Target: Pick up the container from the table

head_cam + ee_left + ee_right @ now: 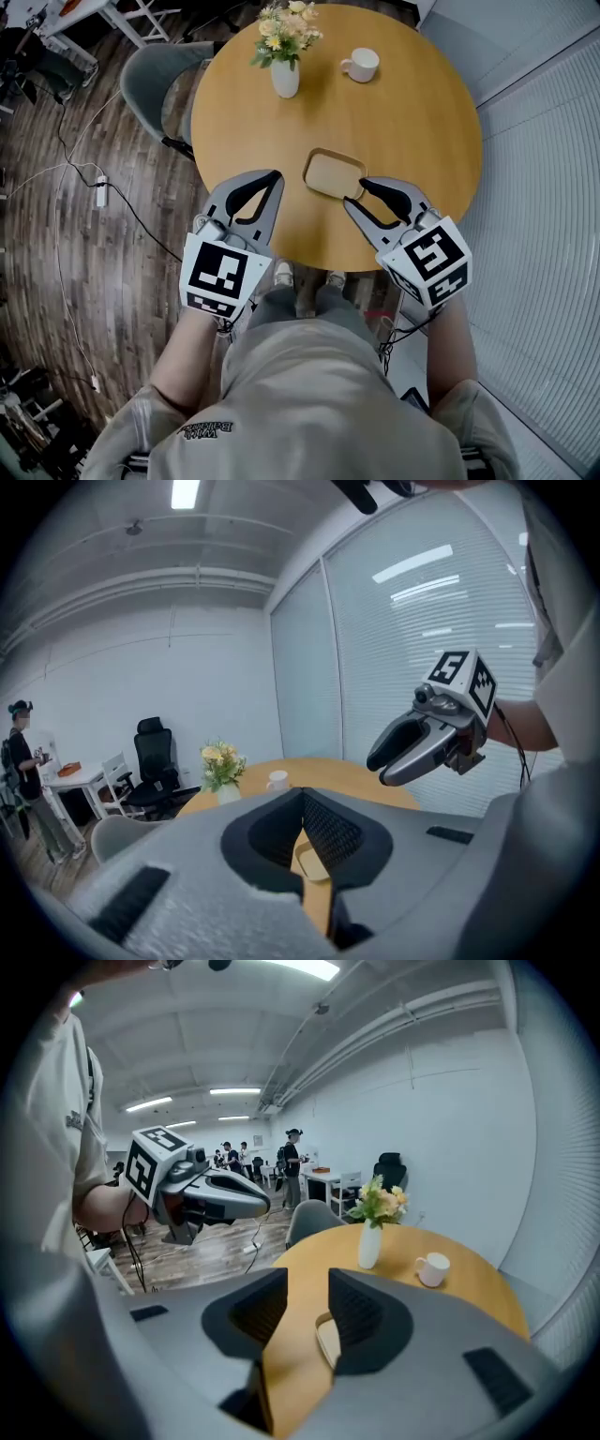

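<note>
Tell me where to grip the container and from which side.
Grip the container across its short width, one jaw on each long rim, probably coming down from above with the open right tongs, which are nearest. It lies flat and shallow on the table, so its sides offer little height, and its narrow span looks likely to fit between the jaws.

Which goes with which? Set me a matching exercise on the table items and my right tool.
1 vase
2 mug
3 container
4 right tool

a jaws apart, nothing between them
b tan, at the table's near edge
c holds flowers
d white, far right

Pairs: 1-c, 2-d, 3-b, 4-a
</note>
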`<state>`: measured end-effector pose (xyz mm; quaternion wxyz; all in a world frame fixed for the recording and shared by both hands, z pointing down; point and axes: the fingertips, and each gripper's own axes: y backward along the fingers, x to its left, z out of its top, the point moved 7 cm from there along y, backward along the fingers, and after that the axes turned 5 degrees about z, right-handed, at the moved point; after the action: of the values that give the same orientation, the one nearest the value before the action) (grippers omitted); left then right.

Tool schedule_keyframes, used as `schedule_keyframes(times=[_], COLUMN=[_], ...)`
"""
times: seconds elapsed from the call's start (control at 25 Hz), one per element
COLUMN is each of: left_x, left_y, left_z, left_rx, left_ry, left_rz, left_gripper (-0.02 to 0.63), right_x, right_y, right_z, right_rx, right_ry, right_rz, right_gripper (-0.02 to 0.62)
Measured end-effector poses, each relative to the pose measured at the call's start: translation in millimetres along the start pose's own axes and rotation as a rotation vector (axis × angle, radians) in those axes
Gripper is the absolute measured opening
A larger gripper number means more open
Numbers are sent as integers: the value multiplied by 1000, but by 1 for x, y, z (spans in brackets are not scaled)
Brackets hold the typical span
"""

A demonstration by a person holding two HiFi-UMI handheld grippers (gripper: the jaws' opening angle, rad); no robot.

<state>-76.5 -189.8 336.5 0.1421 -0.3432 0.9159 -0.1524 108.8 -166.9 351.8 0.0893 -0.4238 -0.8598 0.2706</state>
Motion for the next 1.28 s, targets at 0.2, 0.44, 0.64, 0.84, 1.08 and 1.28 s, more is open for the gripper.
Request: schedule_keyframes(times=[0.2,0.44,0.64,0.84,1.08,1.28], left_x=[-6,-1,1,4,8,16], left_y=[-24,-46,-66,-81,-97,-110], left_z=[-25,-53,-79,-104,-130,-154], left_rx=[57,119,181,240,304,346], left_ry=[14,43,67,93,123,120], left_rz=[-24,-39,-44,-64,-81,-92], left_gripper=[20,21,21,21,21,21], right_x=[-13,-22,-22,-26,-39,-47], right_y=[-31,-62,-86,-116,-145,-176], right_z=[-24,-47,-66,-96,-125,-145], right_rx=[57,123,206,257,335,417], right_ry=[-51,-70,-23,-81,-109,-89], right_rz=[45,64,43,98,120,118], right_gripper=[122,123,123,123,121,121])
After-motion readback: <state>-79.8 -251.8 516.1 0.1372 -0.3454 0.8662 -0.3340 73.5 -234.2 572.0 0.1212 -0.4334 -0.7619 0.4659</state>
